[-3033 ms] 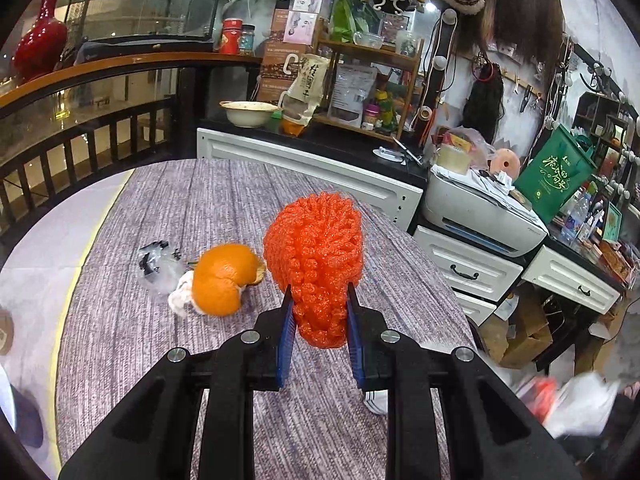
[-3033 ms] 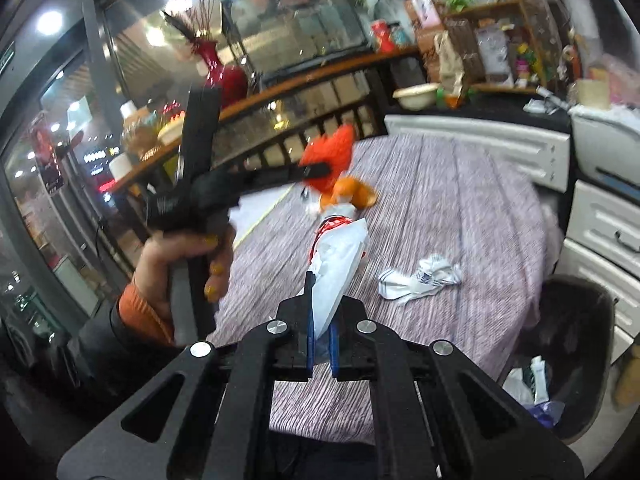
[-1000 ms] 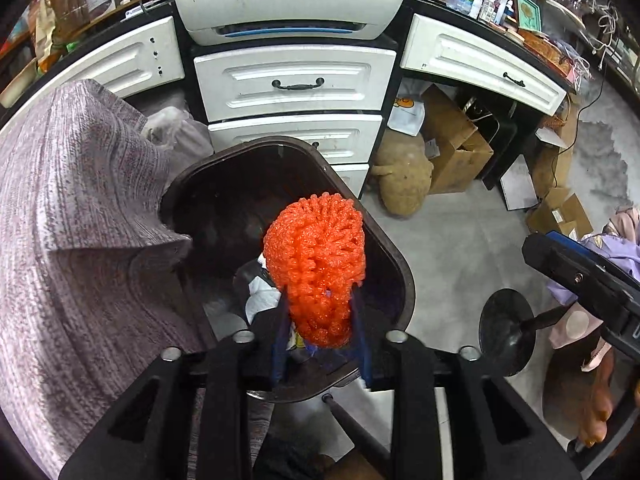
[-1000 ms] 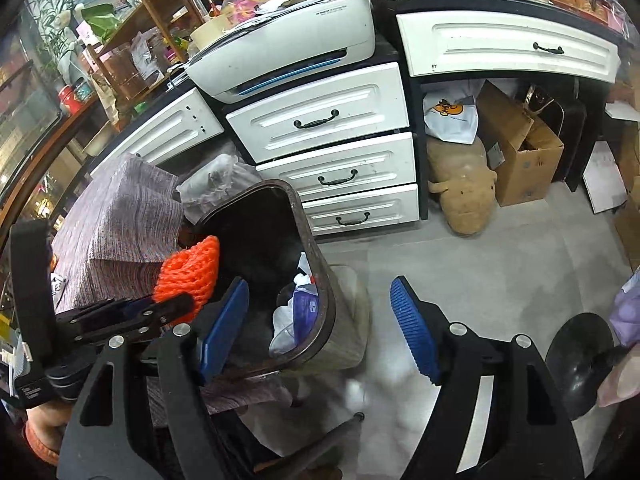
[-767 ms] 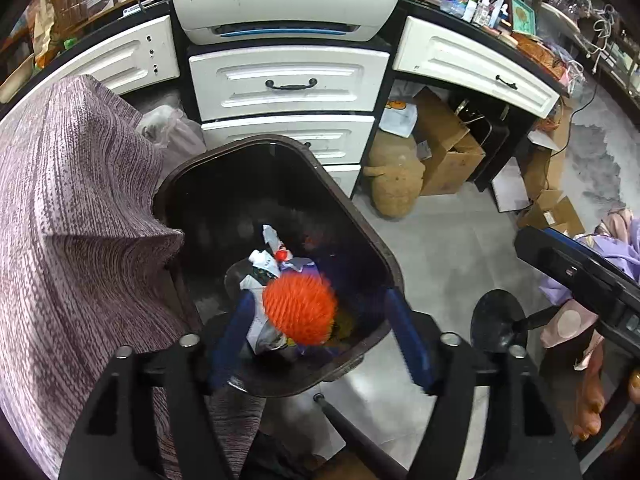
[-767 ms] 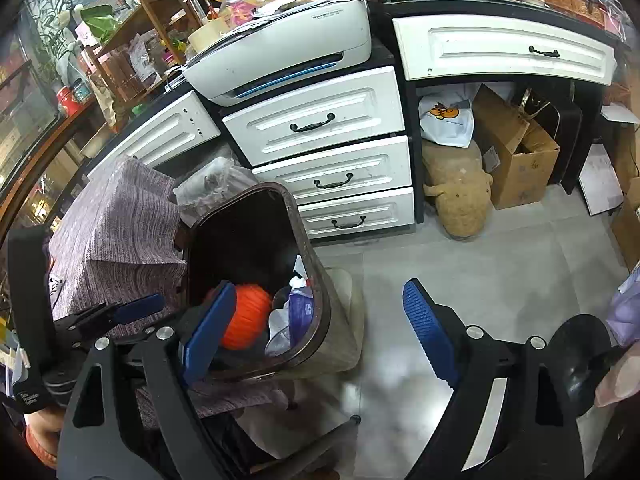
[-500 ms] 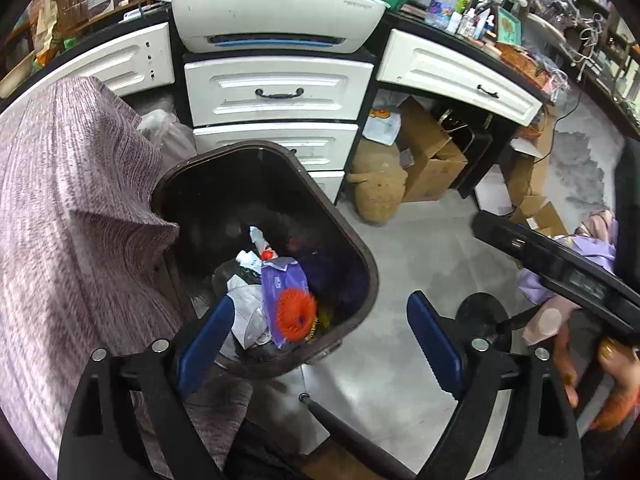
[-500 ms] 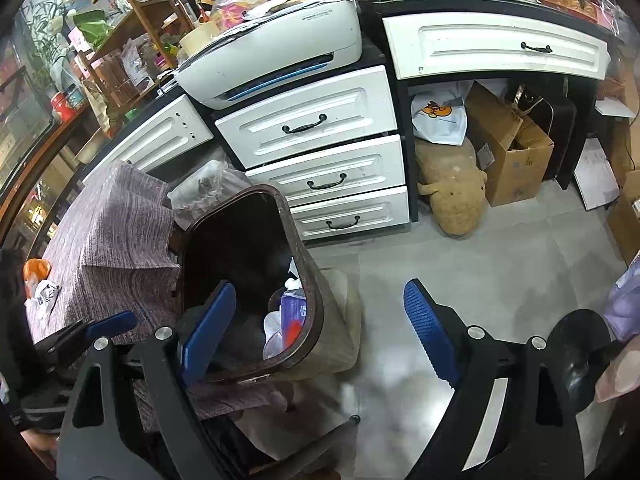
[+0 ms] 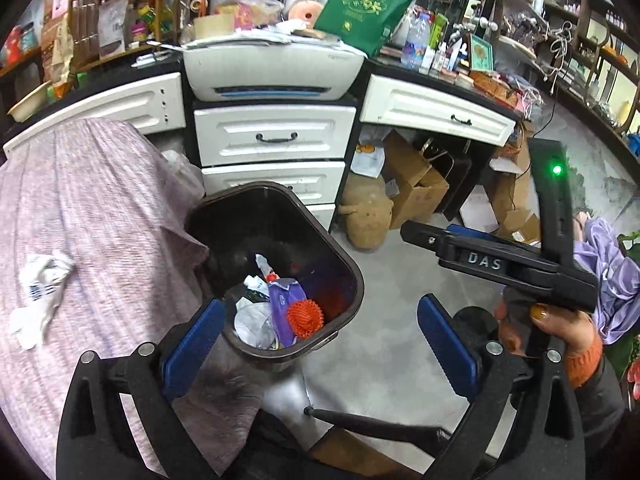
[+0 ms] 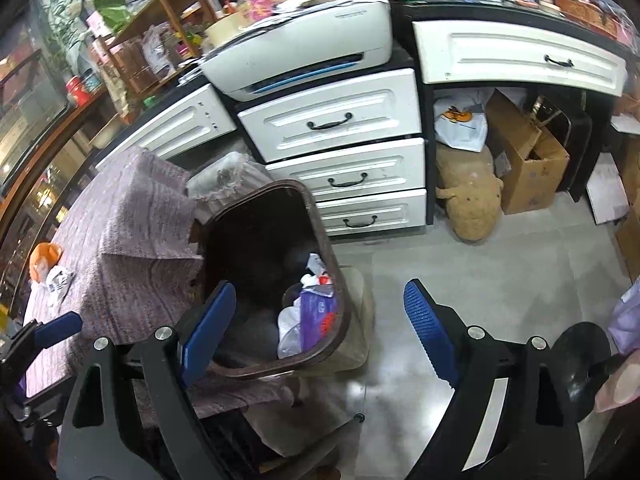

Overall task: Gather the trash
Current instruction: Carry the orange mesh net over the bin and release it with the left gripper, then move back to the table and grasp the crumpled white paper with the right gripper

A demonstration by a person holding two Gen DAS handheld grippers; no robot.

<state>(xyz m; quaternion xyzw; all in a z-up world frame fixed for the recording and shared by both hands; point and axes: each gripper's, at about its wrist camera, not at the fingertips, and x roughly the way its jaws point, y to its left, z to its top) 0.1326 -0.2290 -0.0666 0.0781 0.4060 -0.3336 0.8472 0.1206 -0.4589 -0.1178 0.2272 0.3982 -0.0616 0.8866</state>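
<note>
Left claw (image 9: 320, 340) jaws opening, empty; right claw (image 10: 316, 320) wide, empty; knobbly orange foam net (image 9: 305, 319) in glossy brown bin (image 9: 352, 276).

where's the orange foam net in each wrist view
Left wrist: orange foam net lies in the trash bin, lower centre, beside a purple wrapper.
Right wrist: only a red-orange sliver shows behind the bin's near rim, lower centre.
Shared landmark: the white printer above the drawers.

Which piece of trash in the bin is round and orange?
The spiky orange net ball, lying in the brown bin beside the purple wrapper; the other pieces are flat, white or purple.
</note>
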